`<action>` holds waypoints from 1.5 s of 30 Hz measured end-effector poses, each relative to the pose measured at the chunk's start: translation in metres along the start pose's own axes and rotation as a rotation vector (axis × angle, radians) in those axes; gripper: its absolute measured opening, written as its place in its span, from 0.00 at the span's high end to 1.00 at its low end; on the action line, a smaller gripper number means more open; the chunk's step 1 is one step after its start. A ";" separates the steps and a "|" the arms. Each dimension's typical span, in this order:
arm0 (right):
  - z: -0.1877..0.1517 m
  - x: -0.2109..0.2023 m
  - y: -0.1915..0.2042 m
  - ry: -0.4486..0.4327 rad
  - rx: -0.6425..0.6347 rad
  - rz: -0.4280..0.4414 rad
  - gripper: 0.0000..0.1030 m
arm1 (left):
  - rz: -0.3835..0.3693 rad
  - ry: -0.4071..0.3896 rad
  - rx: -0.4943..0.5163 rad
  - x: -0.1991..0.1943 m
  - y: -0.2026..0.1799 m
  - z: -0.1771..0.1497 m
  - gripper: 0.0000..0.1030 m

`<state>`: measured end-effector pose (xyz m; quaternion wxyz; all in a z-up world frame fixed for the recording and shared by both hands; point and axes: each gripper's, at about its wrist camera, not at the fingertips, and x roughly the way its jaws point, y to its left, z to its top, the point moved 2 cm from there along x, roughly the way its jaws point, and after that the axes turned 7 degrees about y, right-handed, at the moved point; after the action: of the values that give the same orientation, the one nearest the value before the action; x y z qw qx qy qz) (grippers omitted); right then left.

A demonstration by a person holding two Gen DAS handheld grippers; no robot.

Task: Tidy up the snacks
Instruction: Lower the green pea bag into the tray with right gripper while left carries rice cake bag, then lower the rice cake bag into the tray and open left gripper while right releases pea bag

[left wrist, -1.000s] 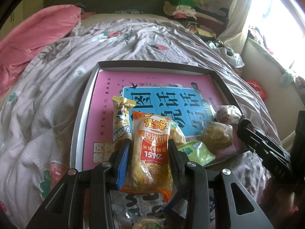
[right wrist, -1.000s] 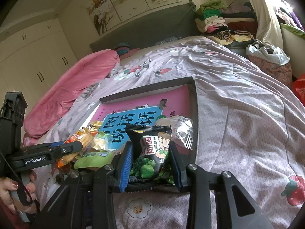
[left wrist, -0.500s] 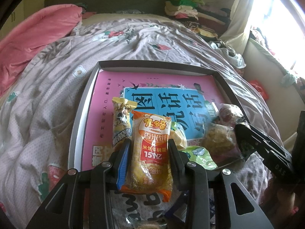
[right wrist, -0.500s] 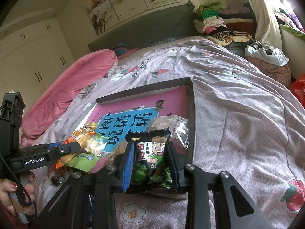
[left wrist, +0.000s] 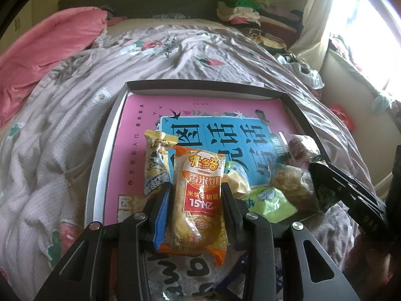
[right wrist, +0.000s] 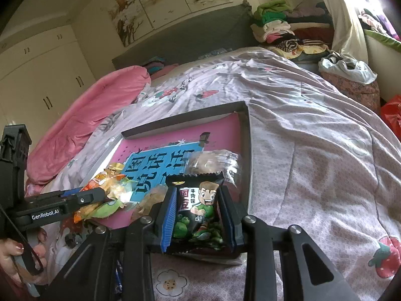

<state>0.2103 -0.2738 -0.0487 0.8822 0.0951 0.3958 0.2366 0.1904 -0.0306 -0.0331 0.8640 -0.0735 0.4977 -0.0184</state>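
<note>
My left gripper (left wrist: 196, 190) is shut on an orange rice-cracker packet (left wrist: 198, 200) and holds it over the near edge of a dark shallow tray (left wrist: 200, 85) lined with a pink and blue book. My right gripper (right wrist: 196, 195) is shut on a black pea-snack packet (right wrist: 198, 205) at the tray's near right corner (right wrist: 246, 165). In the tray lie a yellow packet (left wrist: 156, 160), a green packet (left wrist: 272, 200), a brown pastry packet (left wrist: 292, 183) and a clear packet (right wrist: 213, 160). The right gripper shows at the right of the left wrist view (left wrist: 325, 175).
The tray sits on a bed with a lilac strawberry-print quilt (right wrist: 313, 150). A pink duvet (left wrist: 45, 40) lies at the left. Folded clothes (right wrist: 275, 22) are piled at the headboard. More packets lie below the left gripper (left wrist: 190, 271).
Both grippers have moved a little forward toward the tray with their packets. The black packet now reaches the tray's near right corner.
</note>
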 end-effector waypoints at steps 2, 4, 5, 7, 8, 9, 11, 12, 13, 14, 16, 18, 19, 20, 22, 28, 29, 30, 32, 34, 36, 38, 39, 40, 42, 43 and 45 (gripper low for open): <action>0.000 0.000 0.000 0.001 -0.001 -0.001 0.67 | 0.000 0.002 0.002 0.002 0.000 0.002 0.62; 0.000 0.000 0.000 -0.001 0.000 -0.001 0.67 | 0.001 0.003 0.002 0.003 0.000 0.003 0.62; 0.000 0.000 0.000 -0.001 0.000 -0.001 0.67 | 0.001 0.003 0.003 0.004 -0.001 0.003 0.62; 0.000 0.000 0.000 -0.002 0.001 0.002 0.67 | 0.001 0.003 0.002 0.005 -0.001 0.004 0.62; 0.000 -0.001 0.000 -0.002 0.002 0.006 0.67 | 0.001 0.003 0.002 0.005 -0.001 0.004 0.62; 0.000 0.000 0.001 -0.001 0.000 0.006 0.67 | 0.002 0.002 0.003 0.005 -0.001 0.003 0.62; 0.001 0.000 0.002 0.000 -0.006 0.008 0.67 | 0.002 0.002 0.003 0.004 -0.001 0.003 0.62; 0.001 0.000 0.003 0.000 -0.009 0.010 0.67 | 0.002 0.002 0.003 0.006 0.000 0.005 0.62; 0.001 0.000 0.004 0.000 -0.013 0.010 0.67 | 0.001 0.003 0.003 0.006 0.000 0.004 0.62; 0.001 0.000 0.005 0.002 -0.018 0.011 0.67 | 0.002 0.004 0.003 0.006 0.000 0.004 0.62; 0.000 0.000 0.007 0.001 -0.023 0.013 0.67 | 0.003 0.004 0.004 0.006 -0.002 0.003 0.62; 0.000 0.000 0.008 0.003 -0.028 0.015 0.67 | 0.003 0.004 0.004 0.008 -0.002 0.004 0.62; 0.000 0.001 0.009 0.004 -0.029 0.014 0.67 | 0.003 0.004 0.004 0.008 -0.002 0.004 0.62; -0.001 0.001 0.010 0.007 -0.030 0.015 0.67 | 0.002 0.005 0.004 0.009 -0.002 0.005 0.62; -0.002 0.002 0.011 0.011 -0.031 0.021 0.67 | 0.005 0.004 0.005 0.007 -0.002 0.003 0.62; -0.003 0.001 0.018 0.002 -0.059 0.027 0.67 | 0.003 0.005 0.004 0.007 -0.002 0.003 0.62; -0.003 0.001 0.019 0.003 -0.063 0.029 0.67 | 0.003 0.004 0.003 0.008 -0.002 0.003 0.62; -0.003 0.001 0.019 0.004 -0.064 0.033 0.67 | 0.004 0.004 0.003 0.008 -0.002 0.003 0.62; -0.004 0.000 0.021 0.004 -0.071 0.034 0.67 | 0.002 0.004 0.004 0.008 -0.002 0.003 0.62; -0.004 0.000 0.023 0.002 -0.078 0.038 0.67 | 0.004 0.001 0.005 0.009 -0.001 0.004 0.62; -0.004 -0.001 0.024 0.002 -0.083 0.040 0.67 | 0.003 0.001 0.004 0.009 -0.001 0.003 0.62; -0.004 -0.001 0.024 0.001 -0.085 0.043 0.67 | 0.001 -0.001 0.003 0.010 -0.001 0.004 0.62; -0.004 -0.001 0.024 0.002 -0.085 0.044 0.67 | 0.001 -0.001 0.002 0.011 -0.001 0.003 0.62; -0.005 -0.002 0.024 0.001 -0.084 0.043 0.67 | 0.001 -0.002 0.002 0.010 -0.001 0.003 0.62; -0.005 -0.002 0.024 0.003 -0.082 0.047 0.67 | 0.000 -0.002 0.001 0.011 -0.001 0.004 0.62; -0.005 -0.002 0.024 0.003 -0.083 0.045 0.67 | -0.001 -0.002 0.000 0.011 -0.001 0.004 0.62; -0.005 -0.002 0.024 0.004 -0.083 0.047 0.67 | -0.001 -0.003 -0.001 0.011 -0.001 0.004 0.62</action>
<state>0.1973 -0.2539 -0.0422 0.8787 0.0672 0.3851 0.2739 0.1998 -0.0326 -0.0405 0.8646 -0.0741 0.4966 -0.0188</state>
